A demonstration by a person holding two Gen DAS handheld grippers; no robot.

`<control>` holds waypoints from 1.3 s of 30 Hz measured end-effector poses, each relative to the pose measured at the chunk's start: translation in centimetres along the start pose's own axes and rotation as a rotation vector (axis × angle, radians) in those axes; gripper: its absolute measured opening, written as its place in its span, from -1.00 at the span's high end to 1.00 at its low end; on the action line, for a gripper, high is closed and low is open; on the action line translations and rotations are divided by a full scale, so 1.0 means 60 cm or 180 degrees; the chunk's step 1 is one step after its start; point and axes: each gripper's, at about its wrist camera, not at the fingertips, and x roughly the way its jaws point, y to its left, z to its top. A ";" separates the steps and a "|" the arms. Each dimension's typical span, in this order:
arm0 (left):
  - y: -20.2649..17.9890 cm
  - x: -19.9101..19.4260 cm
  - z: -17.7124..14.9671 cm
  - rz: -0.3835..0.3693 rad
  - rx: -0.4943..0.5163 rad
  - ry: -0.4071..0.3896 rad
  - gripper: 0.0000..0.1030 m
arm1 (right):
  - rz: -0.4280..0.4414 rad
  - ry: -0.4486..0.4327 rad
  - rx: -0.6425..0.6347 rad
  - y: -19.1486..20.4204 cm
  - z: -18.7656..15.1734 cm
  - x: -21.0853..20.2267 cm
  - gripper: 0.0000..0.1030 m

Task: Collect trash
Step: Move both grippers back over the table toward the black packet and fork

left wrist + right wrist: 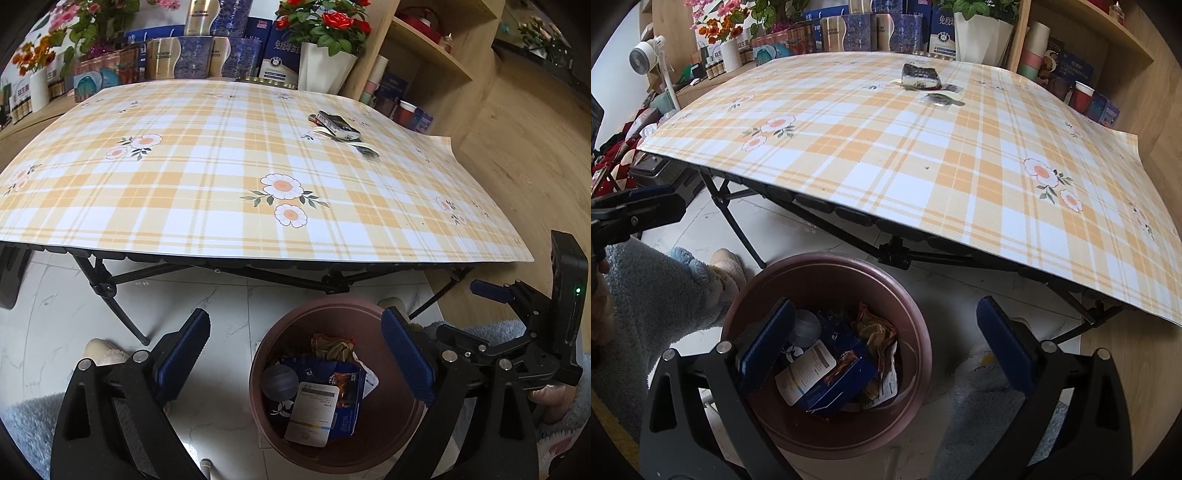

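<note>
While both tongs hang over the brown bin [334,439] on the floor, the remaining trash sits far off on the table [207,173], toward its back right quarter.

Left tongs [295,354]: jaws spread wide, nothing between the pads; the bin's mouth shows in the gap. Right tongs [886,354]: also spread wide and empty, left pad over the bin's near-left rim.

Bin contents, as far as they can be read: a blue carton [341,398], a white card or label [312,411] on top of it, a crumpled yellowish wrapper [332,347] behind, a greyish round thing at the left. The bin stands just in front of the table's near edge, between the person's slippered feet.

Trash still on the table: a dark, flat packet [921,76], with smaller scraps [942,99] just beside it on its near-right side. From both cameras the cluster lies up and ahead, past most of the tabletop. In the left view it sits well right of centre; in the right view it sits close to the centre line.

Judgement: the right hand has the straighter line to the packet. The packet's long axis runs roughly across the right camera's view, so the tongs would need to close across its short side. It is a long forward reach for either hand.
</note>
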 end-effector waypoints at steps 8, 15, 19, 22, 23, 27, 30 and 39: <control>0.002 -0.004 0.004 0.0082 -0.0015 -0.0033 -0.83 | 0.0108 -0.0166 0.0311 -0.034 0.015 -0.025 -0.89; 0.004 -0.012 0.025 0.0219 0.0026 -0.0105 -0.88 | 0.0147 -0.0348 0.0501 -0.082 0.053 -0.051 -0.89; 0.000 -0.010 0.058 0.0256 0.0119 -0.0161 -0.88 | 0.0196 -0.0475 0.0699 -0.123 0.090 -0.057 -0.89; -0.008 -0.007 0.103 0.0233 0.0151 -0.0235 -0.89 | 0.0171 -0.0603 0.0858 -0.155 0.115 -0.052 -0.89; -0.011 -0.005 0.116 0.0208 0.0156 -0.0253 -0.89 | 0.0176 -0.0623 0.0884 -0.162 0.121 -0.050 -0.89; -0.034 0.022 0.195 0.0239 0.0263 -0.0289 -0.89 | 0.0219 -0.0545 0.0983 -0.195 0.150 -0.020 -0.89; -0.049 0.063 0.252 0.0256 0.0251 -0.0185 -0.89 | 0.0287 -0.0489 0.1001 -0.210 0.166 -0.002 -0.89; -0.099 0.244 0.392 0.0230 -0.0021 0.0234 -0.77 | -0.0196 -0.0498 0.0930 -0.241 0.180 0.016 -0.89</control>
